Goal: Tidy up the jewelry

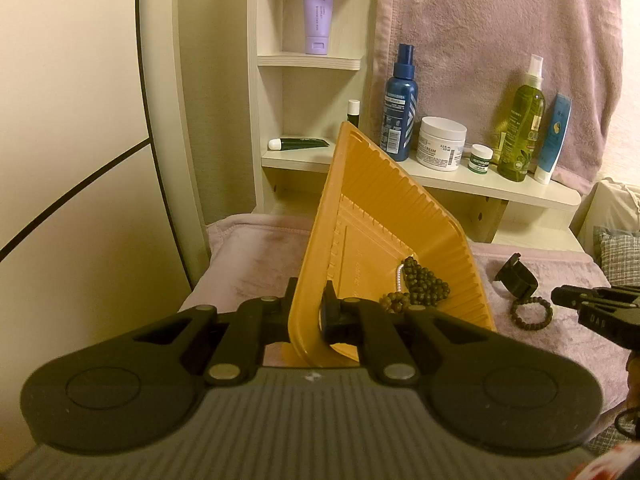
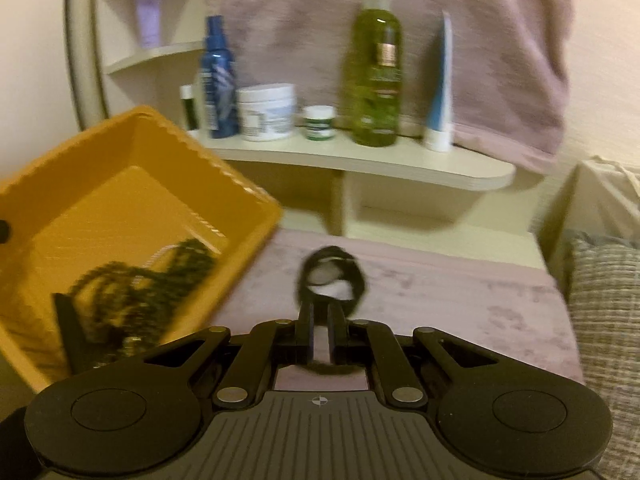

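My left gripper (image 1: pixel 312 292) is shut on the near rim of an orange tray (image 1: pixel 380 208), which is held tilted up on its edge. Dark bead strands (image 1: pixel 424 280) and a thin pearl strand (image 1: pixel 399 280) lie piled in its low corner. On the pink cloth right of the tray lie a black band (image 1: pixel 516 276) and a brown bead bracelet (image 1: pixel 532 314). My right gripper (image 1: pixel 556 296) reaches in from the right, its tips beside the bracelet. In the blurred right wrist view this gripper (image 2: pixel 320 314) is shut with only a narrow slit, just short of the black band (image 2: pixel 332 280). I see nothing pinched.
A pale shelf (image 1: pixel 480 188) behind holds a blue bottle (image 1: pixel 400 96), a white jar (image 1: pixel 442 142), a small green jar (image 1: pixel 481 158), a green spray bottle (image 1: pixel 522 120) and a blue tube (image 1: pixel 554 136). A pink towel hangs behind. A checked cushion (image 2: pixel 608 300) lies right.
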